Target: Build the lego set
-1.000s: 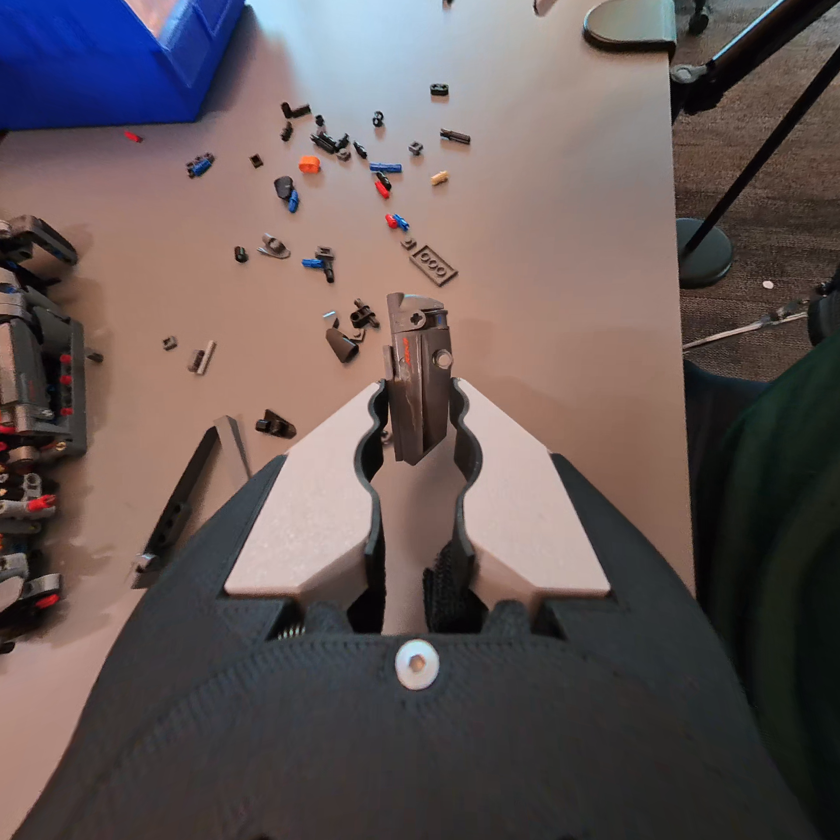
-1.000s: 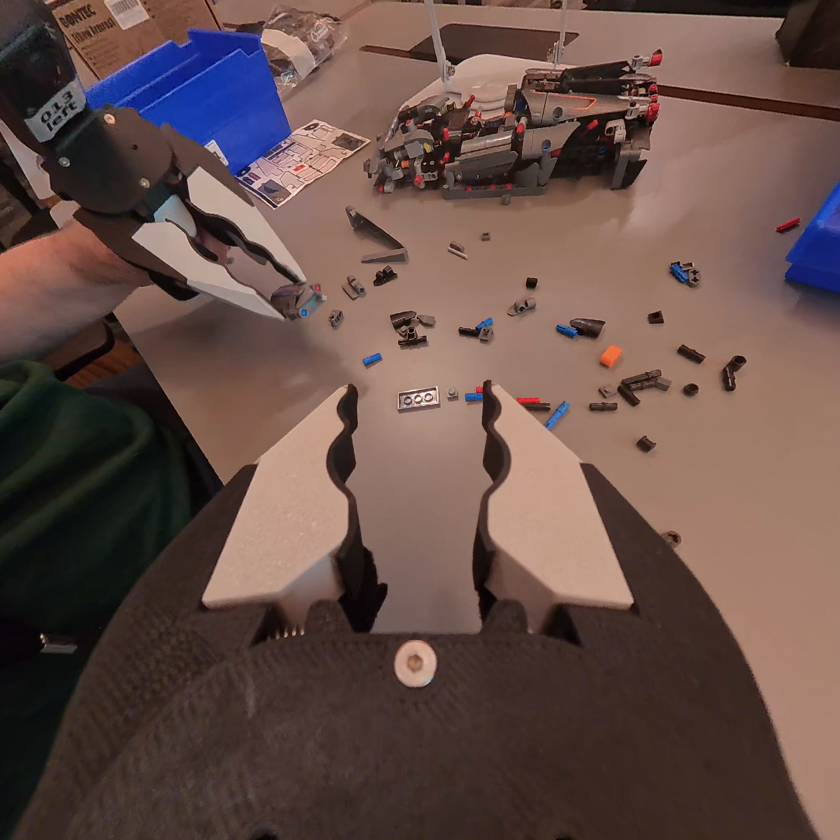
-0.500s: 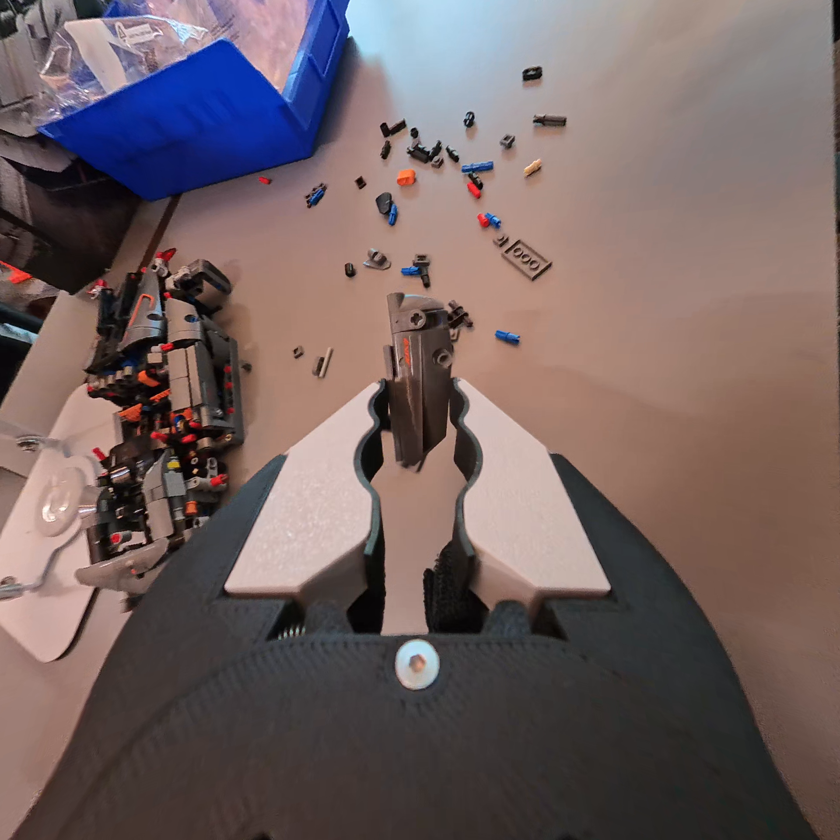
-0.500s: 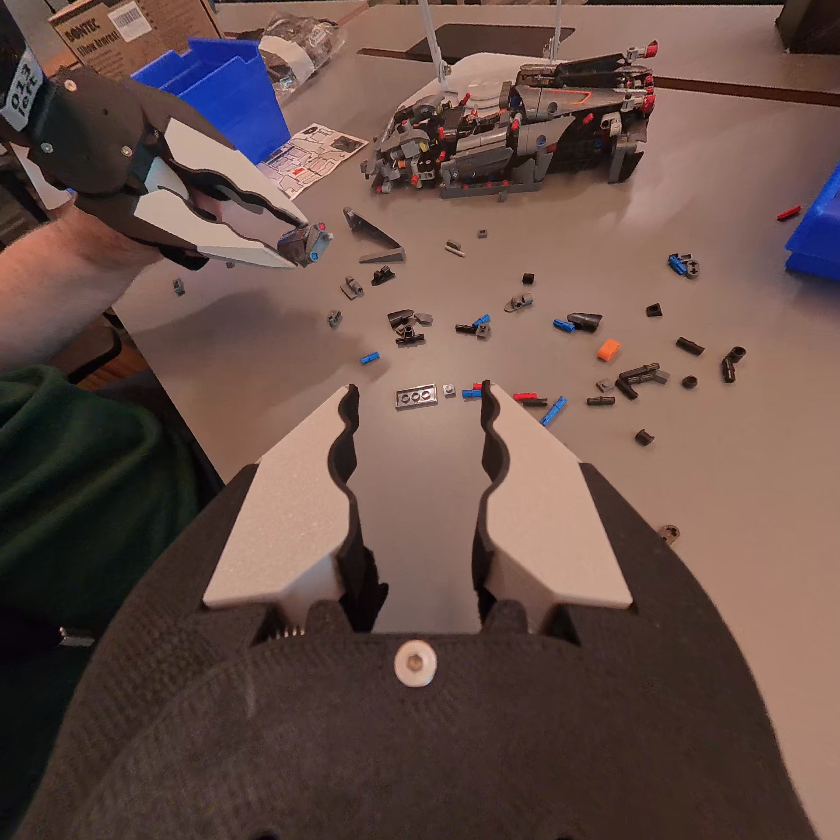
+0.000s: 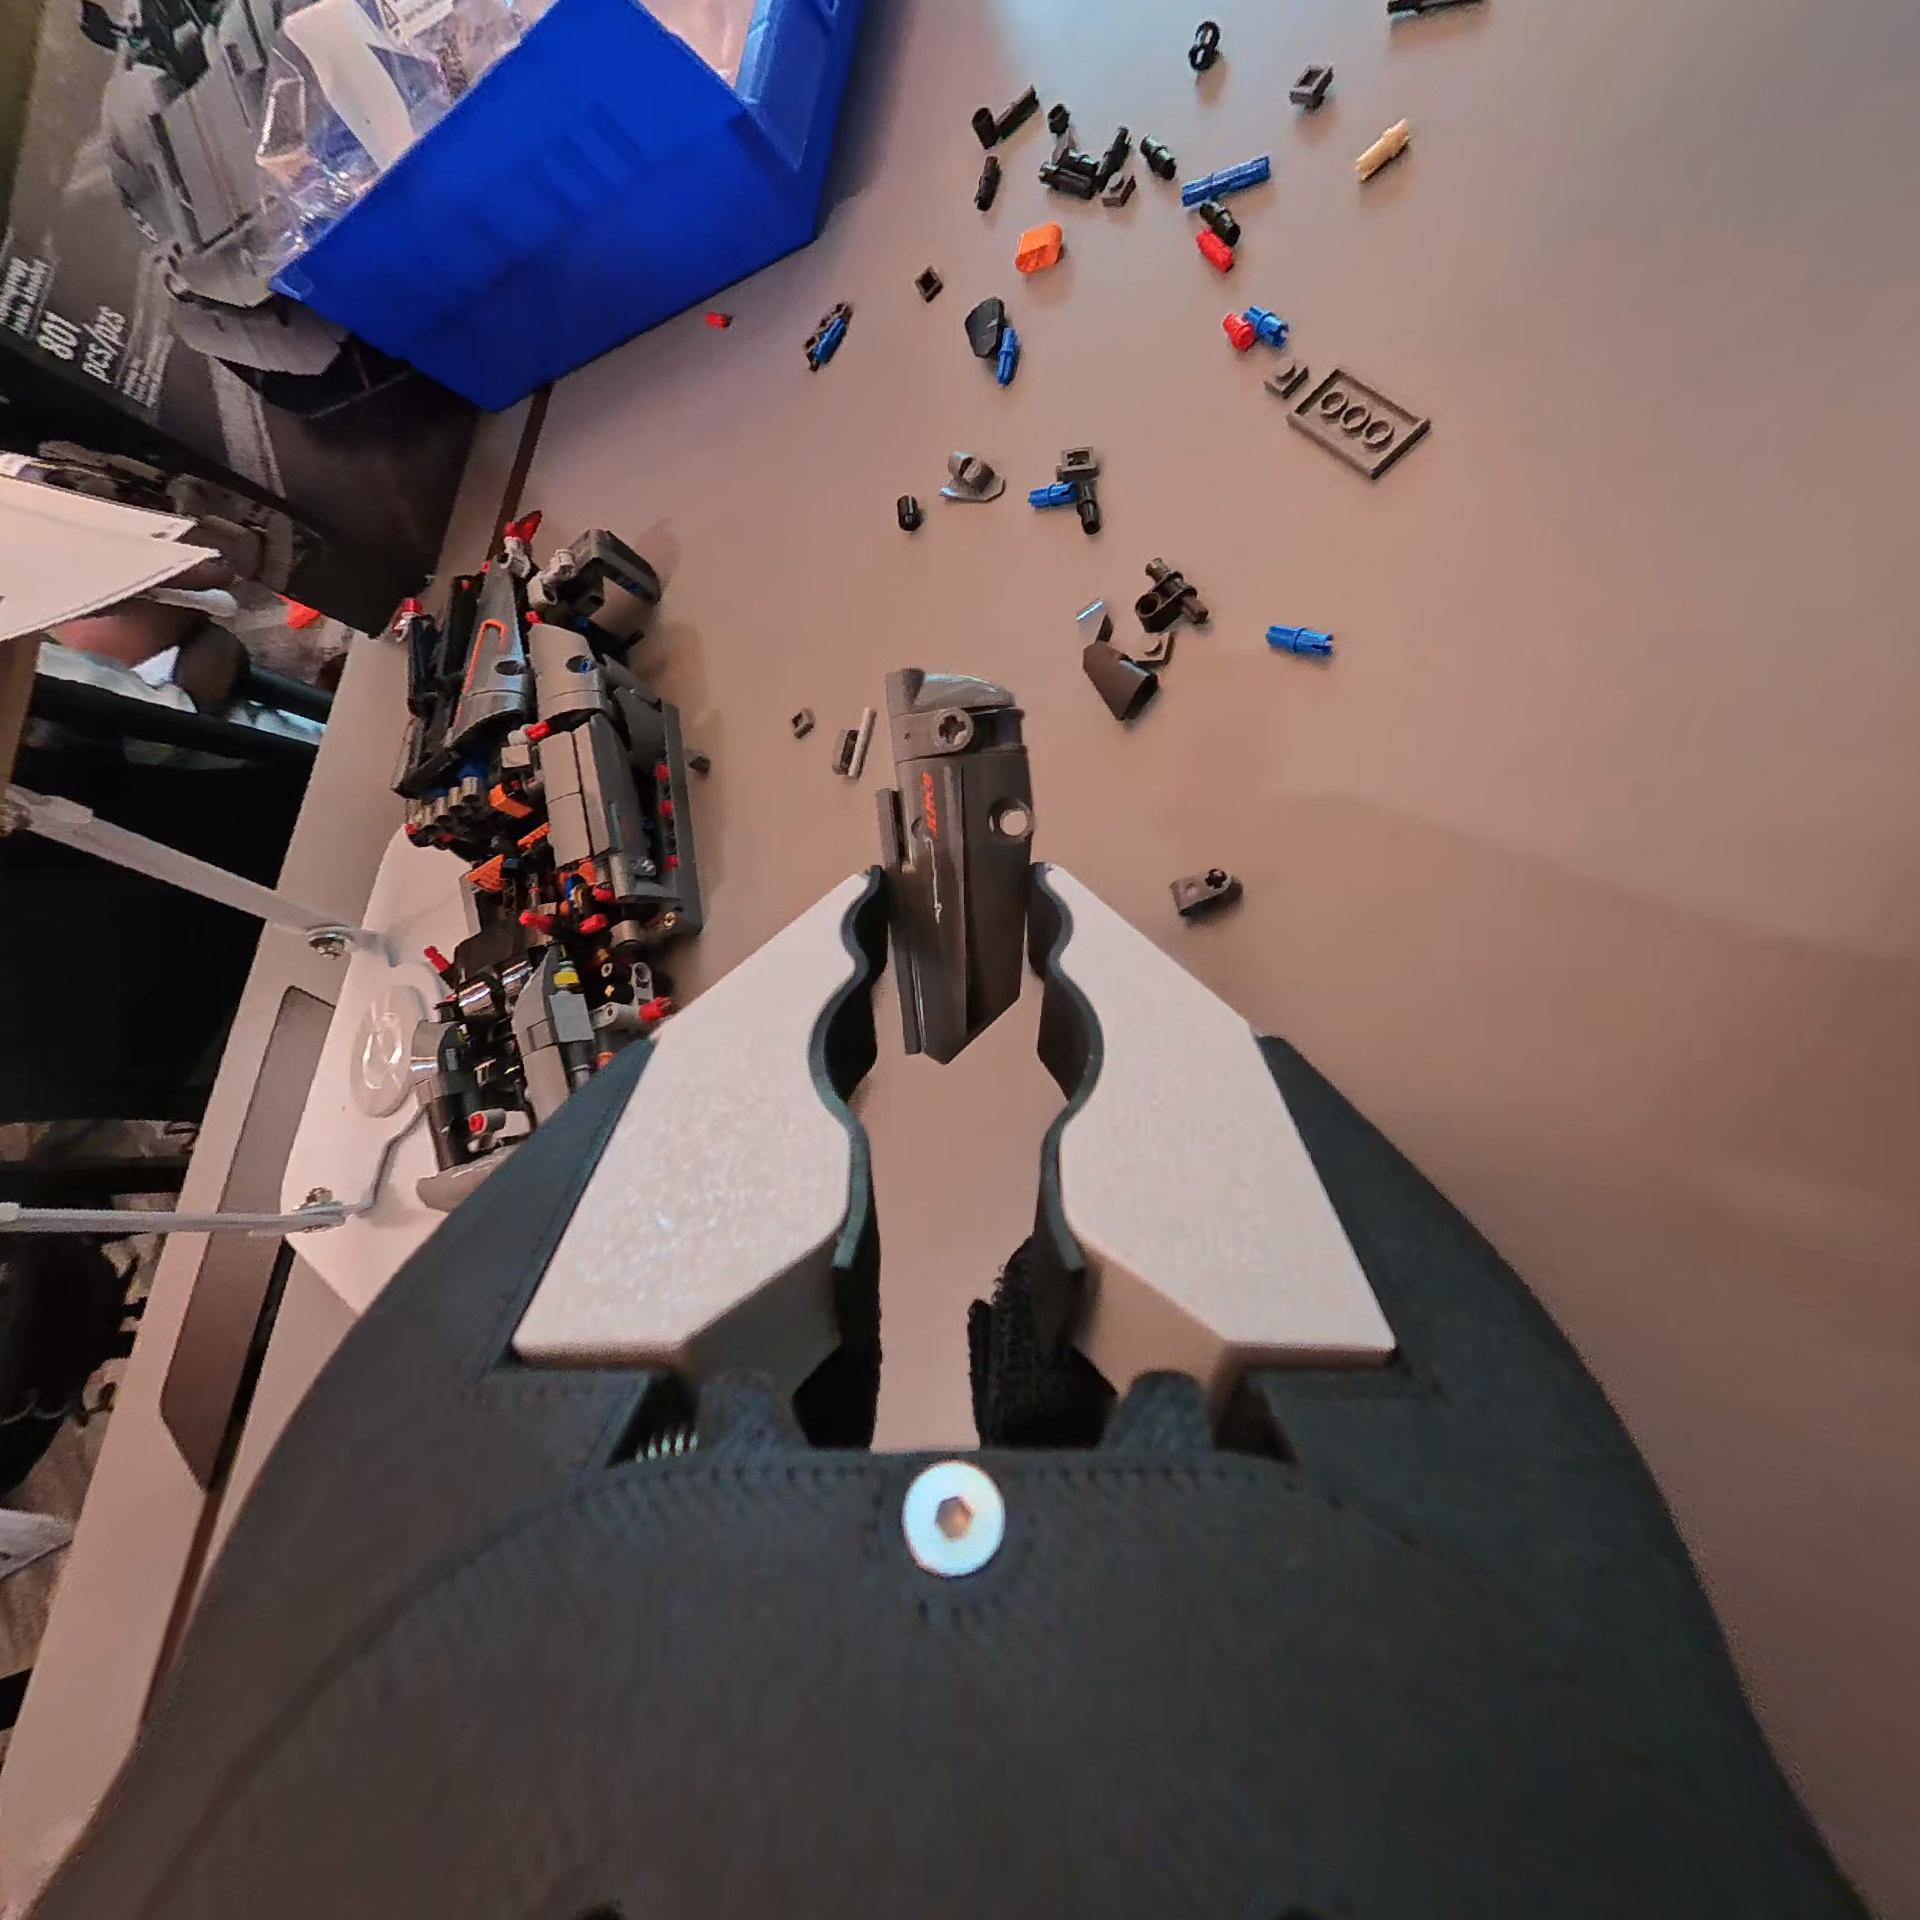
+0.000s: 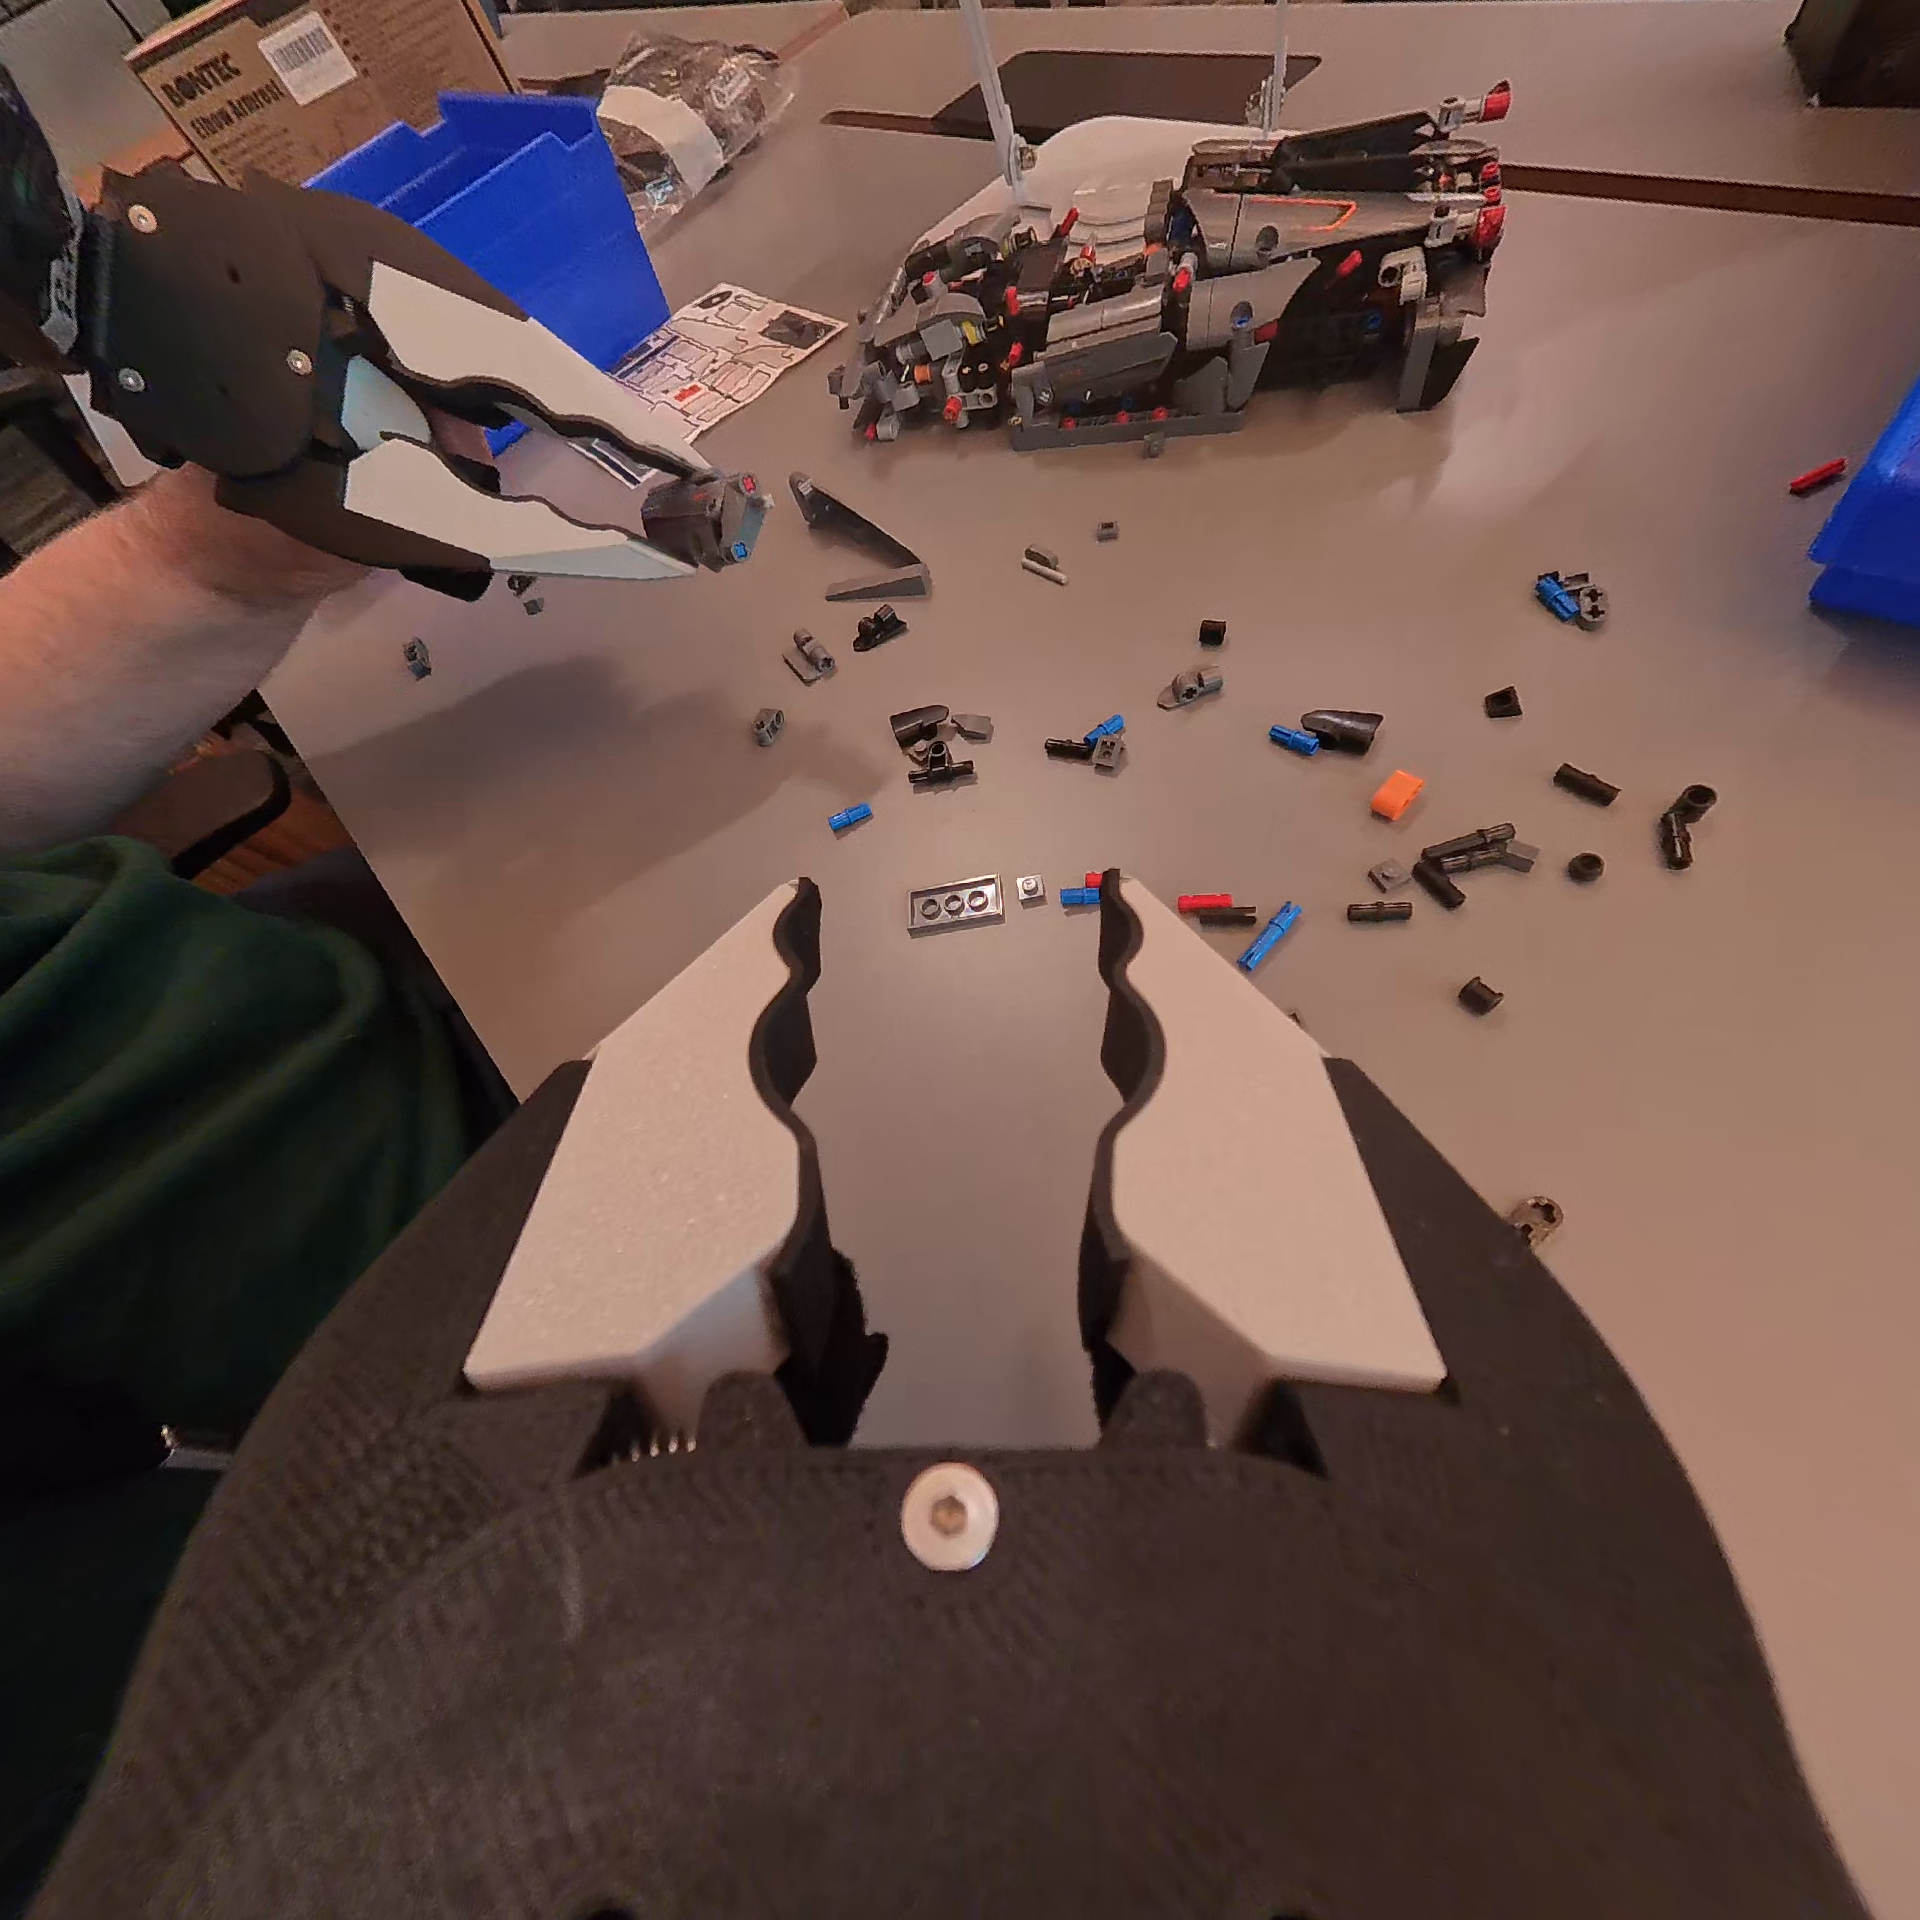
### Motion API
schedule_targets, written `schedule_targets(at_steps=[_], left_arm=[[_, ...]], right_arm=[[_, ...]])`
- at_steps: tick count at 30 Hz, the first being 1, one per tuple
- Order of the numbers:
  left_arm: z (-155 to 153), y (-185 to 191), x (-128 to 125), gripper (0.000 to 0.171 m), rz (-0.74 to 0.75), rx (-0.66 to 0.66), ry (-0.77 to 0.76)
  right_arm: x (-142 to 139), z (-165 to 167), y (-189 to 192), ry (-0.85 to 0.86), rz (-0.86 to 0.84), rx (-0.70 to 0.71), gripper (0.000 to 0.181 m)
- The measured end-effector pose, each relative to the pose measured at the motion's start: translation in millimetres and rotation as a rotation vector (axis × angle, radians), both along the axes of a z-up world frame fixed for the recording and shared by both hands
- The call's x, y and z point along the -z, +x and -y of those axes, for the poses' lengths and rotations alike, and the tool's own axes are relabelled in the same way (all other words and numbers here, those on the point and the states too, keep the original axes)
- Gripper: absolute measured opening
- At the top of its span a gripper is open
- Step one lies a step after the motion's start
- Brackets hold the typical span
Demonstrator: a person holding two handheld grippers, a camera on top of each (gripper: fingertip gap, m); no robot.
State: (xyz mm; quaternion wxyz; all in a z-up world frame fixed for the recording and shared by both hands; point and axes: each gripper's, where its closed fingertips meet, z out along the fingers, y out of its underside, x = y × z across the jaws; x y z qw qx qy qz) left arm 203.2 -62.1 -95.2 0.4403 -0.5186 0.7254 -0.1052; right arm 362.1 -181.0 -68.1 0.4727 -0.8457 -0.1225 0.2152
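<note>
Now left gripper [image 5: 954, 902], clamping dark-grey panel sub-assembly [image 5: 958, 852], has swung toward half-built grey car model [image 5: 551, 821]; prob. attaching next; right gripper [image 6: 961, 894] wide, empty.

Right gripper [image 6: 956, 883], fingers apart and empty, hovers just short of a grey plate [image 6: 954, 904], while beyond it left gripper [image 6: 686, 530] clamps a subassembly [image 6: 707, 514] left of the car [image 6: 1174, 301].

Two blue bins [image 6: 520, 208], one model [image 6: 1195, 301]
</note>
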Motion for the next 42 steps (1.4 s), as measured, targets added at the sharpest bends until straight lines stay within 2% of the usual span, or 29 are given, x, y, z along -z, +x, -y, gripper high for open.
schedule_targets(at_steps=[21,39,42], left_arm=[[-14.1,-15.2,-7.8,0.024,-0.008,-0.041,0.042],[-7.4,-26.6,10.8,0.024,-0.065,-0.040,0.005],[-9.4,-25.6,6.1,0.024,-0.043,-0.050,0.053]], right_arm=[[-0.3,0.6,0.0,-0.001,0.000,-0.002,0.052],[0.1,1.0,-1.0,-0.003,-0.001,-0.006,0.052],[0.1,1.2,-1.0,-0.003,-0.001,-0.006,0.052]])
